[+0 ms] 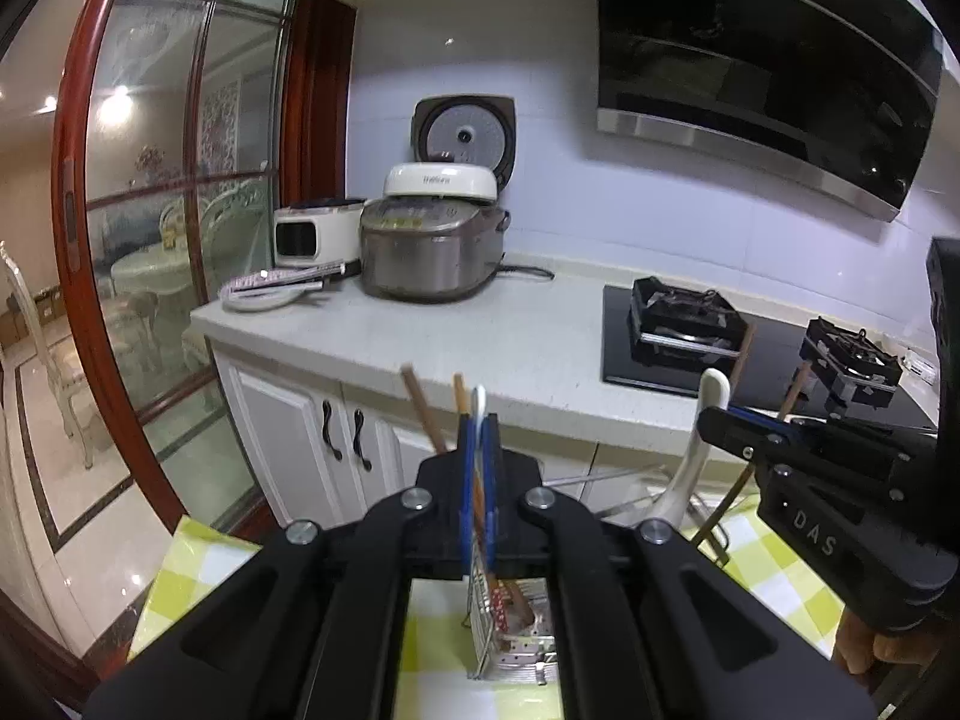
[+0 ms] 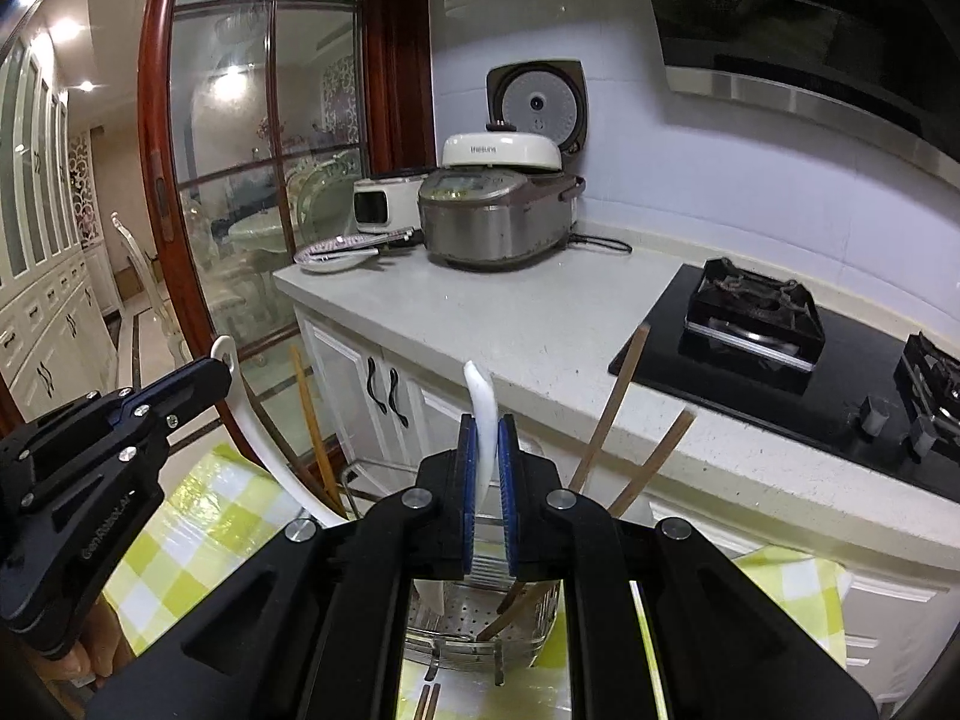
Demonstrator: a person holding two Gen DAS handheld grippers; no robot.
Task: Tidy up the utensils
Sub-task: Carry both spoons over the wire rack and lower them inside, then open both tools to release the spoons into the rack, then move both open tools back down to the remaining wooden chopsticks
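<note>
While clamped: spoon [image 2: 483, 414] between tongs [image 2: 487, 438]

two close wrist views along each tool toward the counter [image 1: 528, 354], both sharing the rice cooker [image 2: 498, 216]

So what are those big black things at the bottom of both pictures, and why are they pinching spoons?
They are two hand-held grabbing tools; a person holds one in each hand. Each tool has a camera looking along its two fingers, so each picture is that tool's own view.

In the left tool's picture, the left gripper has its blue-padded fingers shut on a thin white spoon handle. In the right tool's picture, the right gripper is shut on a white ceramic spoon.

Below them, a shiny metal wire drainer basket sits on a green-and-white checked tablecloth, with brown wooden chopsticks standing in it. Behind is a pale kitchen counter with a grey rice cooker and a black gas stove.
</note>
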